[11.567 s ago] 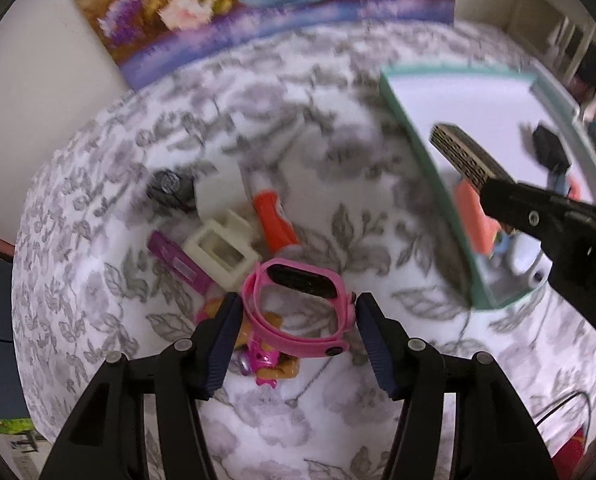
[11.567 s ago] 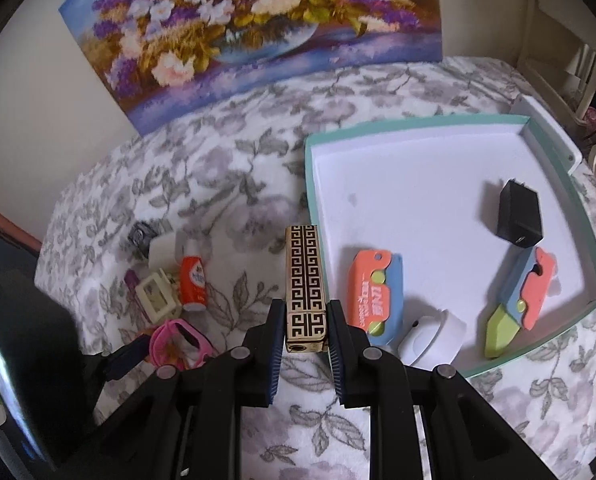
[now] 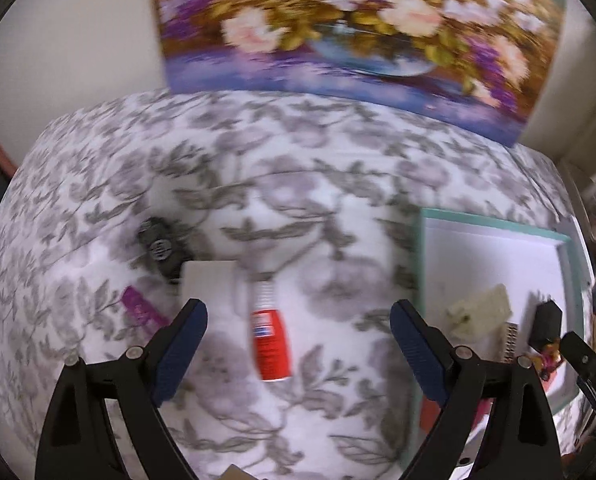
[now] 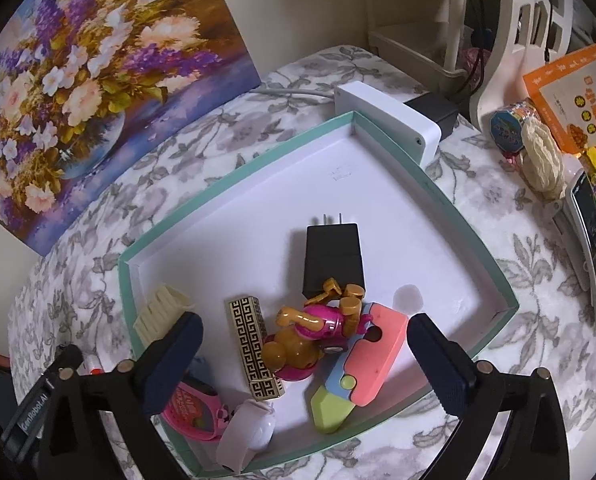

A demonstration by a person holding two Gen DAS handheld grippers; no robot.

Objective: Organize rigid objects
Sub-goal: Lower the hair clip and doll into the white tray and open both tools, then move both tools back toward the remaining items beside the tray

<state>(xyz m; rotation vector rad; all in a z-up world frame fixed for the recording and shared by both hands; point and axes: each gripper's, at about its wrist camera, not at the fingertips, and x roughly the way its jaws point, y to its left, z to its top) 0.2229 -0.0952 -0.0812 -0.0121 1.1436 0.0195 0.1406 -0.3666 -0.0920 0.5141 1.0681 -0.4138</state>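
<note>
Fingers of the right gripper (image 4: 304, 344) are opening, empty, over the toy figure (image 4: 306, 336) at lower centre of the tray (image 4: 234, 164); left gripper (image 3: 298, 328) fingers wide apart, empty, above the red tube (image 3: 270, 340).

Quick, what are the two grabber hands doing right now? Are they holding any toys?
Left gripper: open, holding nothing, above the red tube on the cloth.
Right gripper: jaws opening, holding nothing, over the toy figure in the tray.

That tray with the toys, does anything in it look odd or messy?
The toy figure lies tipped over in the tray, piled against the black charger and the pink toy knife rather than set apart.
</note>
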